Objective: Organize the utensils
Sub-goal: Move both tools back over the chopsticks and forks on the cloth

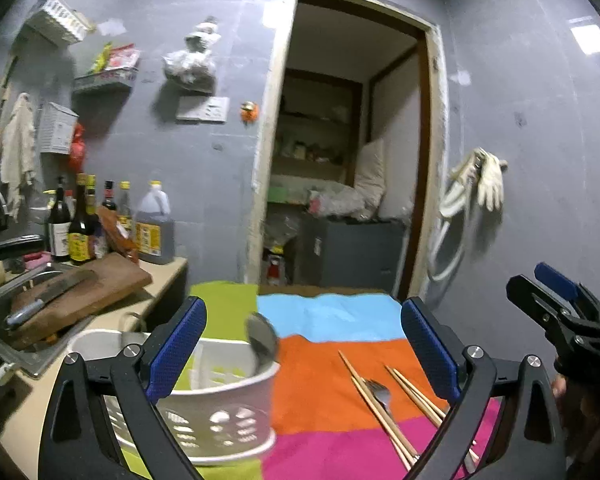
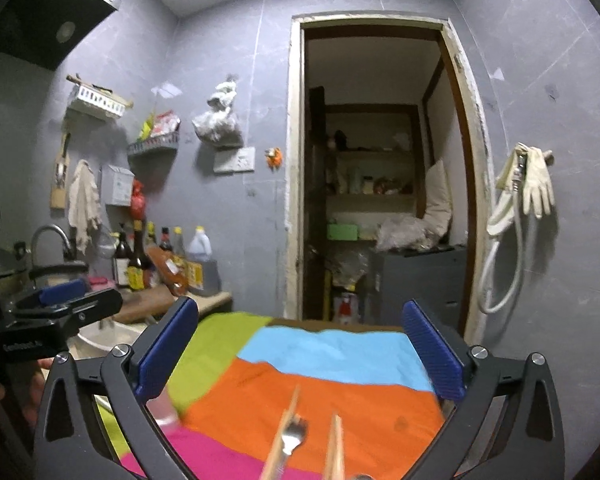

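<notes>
A metal fork [image 1: 382, 394] lies on the bright cloth [image 1: 332, 364], between two pairs of chopsticks [image 1: 376, 400], at about 5 o'clock in the left view. A white holder [image 1: 220, 412] with a spoon [image 1: 262, 340] inside sits at 7 o'clock. The left gripper [image 1: 304, 344] is wide open and holds nothing. The right gripper [image 2: 300, 352] is open too, above the fork.

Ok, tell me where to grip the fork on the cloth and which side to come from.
Grip the fork on its handle, just below the tines, coming straight down from above with the jaws across its narrow width. It lies flat on the orange patch of the cloth, with the chopsticks lying close along it, so a sideways approach would likely knock those.
</notes>
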Motion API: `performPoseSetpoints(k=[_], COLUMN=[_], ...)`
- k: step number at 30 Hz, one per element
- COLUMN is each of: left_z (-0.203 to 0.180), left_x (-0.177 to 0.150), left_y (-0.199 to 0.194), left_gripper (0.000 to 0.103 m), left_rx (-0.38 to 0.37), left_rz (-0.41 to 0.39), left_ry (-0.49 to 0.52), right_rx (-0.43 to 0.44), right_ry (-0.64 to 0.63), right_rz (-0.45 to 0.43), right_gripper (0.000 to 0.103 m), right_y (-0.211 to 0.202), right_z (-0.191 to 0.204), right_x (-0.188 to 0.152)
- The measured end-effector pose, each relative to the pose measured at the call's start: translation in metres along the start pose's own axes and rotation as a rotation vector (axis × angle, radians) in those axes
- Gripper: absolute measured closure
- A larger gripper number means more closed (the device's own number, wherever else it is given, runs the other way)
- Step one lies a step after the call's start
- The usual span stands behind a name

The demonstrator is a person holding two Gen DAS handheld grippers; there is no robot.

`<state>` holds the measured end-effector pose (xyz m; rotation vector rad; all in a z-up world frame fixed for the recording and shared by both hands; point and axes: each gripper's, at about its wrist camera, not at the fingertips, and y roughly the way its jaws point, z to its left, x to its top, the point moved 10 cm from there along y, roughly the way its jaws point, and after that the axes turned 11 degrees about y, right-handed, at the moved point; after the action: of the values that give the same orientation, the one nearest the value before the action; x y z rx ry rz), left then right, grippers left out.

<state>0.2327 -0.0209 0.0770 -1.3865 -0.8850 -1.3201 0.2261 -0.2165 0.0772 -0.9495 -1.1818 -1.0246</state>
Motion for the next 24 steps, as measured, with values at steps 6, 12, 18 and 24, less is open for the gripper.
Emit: performPoseSetpoints(k=[6,12,18,24], left_z=[-0.035,-0.062,-0.075,-0.086], left_x=[-0.019,-0.043,-0.071,-0.101], left_y=[0.019,0.038,0.056,0.074], left_gripper=[0.007,0.007,0.007,0.008], left_rx=[-0.050,-0.086,-0.112,-0.169], left_rz=[0.067,0.143,0.241,0.359], left_ry=[0.044,0.073,0.061,0.051], right_rx=[-0.068,-0.122,-0.155,-0.146], right_ry=[-0.020,-0.007,0.014,0.031], right_rz=[0.064,0.159,0.265,0.397], right_gripper=[0.000,0.000,0.005,0.030], right_y=[-0.001,0.004,0.009,0.021], right_z=[-0.032,-0.061,-0.083,-0.094], right_x=[-0.019,-0.046,-0.071,-0.097])
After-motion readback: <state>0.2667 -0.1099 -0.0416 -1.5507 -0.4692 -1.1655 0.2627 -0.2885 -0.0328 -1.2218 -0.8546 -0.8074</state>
